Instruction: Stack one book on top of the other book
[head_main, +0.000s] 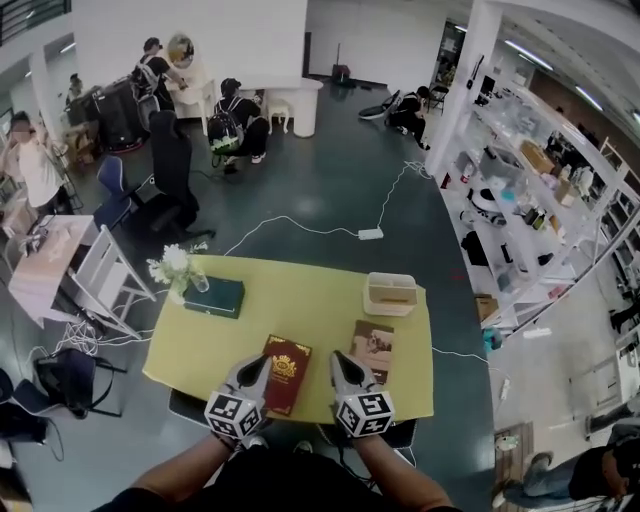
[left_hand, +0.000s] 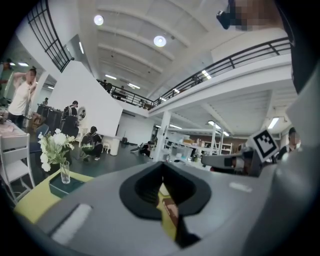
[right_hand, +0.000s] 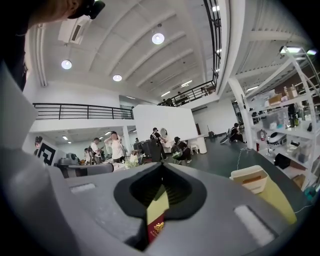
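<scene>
Two books lie flat on the yellow table (head_main: 310, 300). The dark red book (head_main: 287, 373) with a gold emblem sits near the front edge. The brown book (head_main: 372, 349) lies to its right, apart from it. My left gripper (head_main: 264, 363) is shut and empty, its tip over the red book's left edge. The right gripper (head_main: 337, 359), also shut and empty, hovers between the two books. Past its shut jaws, the left gripper view shows a sliver of the brown book (left_hand: 170, 212). The right gripper view shows part of the red book (right_hand: 155, 230) the same way.
A green box (head_main: 215, 297) with a glass vase of white flowers (head_main: 176, 269) stands at the table's back left. A beige tray (head_main: 390, 293) sits at the back right. Chairs, cables, shelving and several people are on the floor beyond.
</scene>
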